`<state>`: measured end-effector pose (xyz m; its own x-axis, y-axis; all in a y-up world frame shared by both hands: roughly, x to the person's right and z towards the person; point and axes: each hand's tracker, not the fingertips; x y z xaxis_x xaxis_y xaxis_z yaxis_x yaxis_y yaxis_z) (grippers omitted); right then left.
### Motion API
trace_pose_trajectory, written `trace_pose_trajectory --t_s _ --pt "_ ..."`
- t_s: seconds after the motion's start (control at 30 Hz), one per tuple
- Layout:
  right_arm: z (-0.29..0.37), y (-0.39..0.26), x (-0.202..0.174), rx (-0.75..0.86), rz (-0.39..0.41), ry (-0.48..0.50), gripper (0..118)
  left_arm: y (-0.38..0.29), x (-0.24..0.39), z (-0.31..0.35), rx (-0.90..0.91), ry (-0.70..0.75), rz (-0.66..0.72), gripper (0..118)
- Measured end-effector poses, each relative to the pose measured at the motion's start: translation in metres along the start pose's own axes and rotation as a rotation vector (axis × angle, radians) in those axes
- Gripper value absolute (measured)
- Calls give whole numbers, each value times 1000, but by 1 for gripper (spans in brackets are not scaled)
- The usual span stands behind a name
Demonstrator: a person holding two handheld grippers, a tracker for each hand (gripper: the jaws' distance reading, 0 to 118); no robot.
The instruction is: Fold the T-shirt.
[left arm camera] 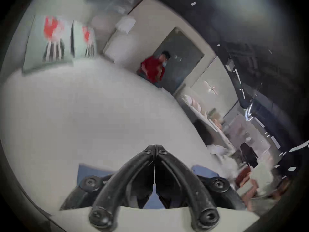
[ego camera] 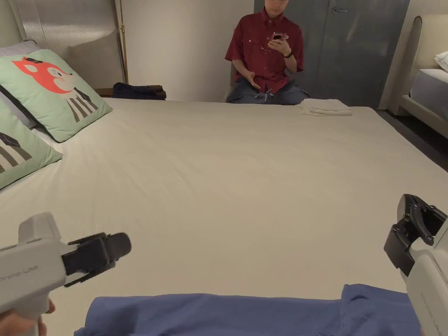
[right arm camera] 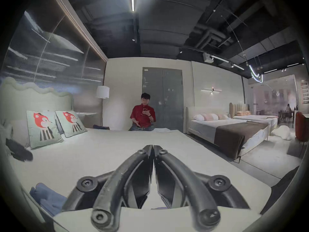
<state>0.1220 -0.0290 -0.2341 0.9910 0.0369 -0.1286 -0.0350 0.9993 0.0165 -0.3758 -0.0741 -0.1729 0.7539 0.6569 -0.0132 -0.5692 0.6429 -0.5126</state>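
A blue T-shirt (ego camera: 245,315) lies along the near edge of the bed (ego camera: 245,183), spread left to right with a bunched part at its right end. It also peeks out as blue cloth (left arm camera: 93,172) under the left jaws and as blue T-shirt cloth (right arm camera: 48,200) low on the left of the right gripper view. My left gripper (ego camera: 120,247) hovers above the shirt's left end, shut and empty (left arm camera: 155,147). My right gripper (ego camera: 404,218) hangs above the shirt's right end, jaws closed on nothing (right arm camera: 153,147).
Two green fox pillows (ego camera: 52,92) lie at the bed's left. A person in a red shirt (ego camera: 264,48) sits beyond the far edge, by a folded white cloth (ego camera: 326,107). A dark bundle (ego camera: 138,91) rests at the back left. Another bed (right arm camera: 234,131) stands to the right.
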Motion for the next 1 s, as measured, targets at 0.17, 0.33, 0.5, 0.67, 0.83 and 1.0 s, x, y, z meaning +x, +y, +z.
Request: trace_pose_trajectory --t_s 0.17,0.33,0.5,0.67,0.83,1.0 --pt "-1 -4 -15 -35 18 38 0 2 -108 4 -233 -22 185 52" --pt "-1 -7 -36 -67 43 58 0 -13 -169 -6 -312 -1 273 112" --pt "-2 -5 -49 -84 57 82 0 -24 -169 -30 -327 -181 377 111" --pt "1 2 -53 -79 63 88 0 -47 -118 -56 -374 -238 467 67" --pt "4 6 -52 -77 59 78 0 -62 -139 -64 -408 -135 425 10" --pt "7 9 -51 -75 55 76 0 -30 -120 -22 -378 -120 408 8"
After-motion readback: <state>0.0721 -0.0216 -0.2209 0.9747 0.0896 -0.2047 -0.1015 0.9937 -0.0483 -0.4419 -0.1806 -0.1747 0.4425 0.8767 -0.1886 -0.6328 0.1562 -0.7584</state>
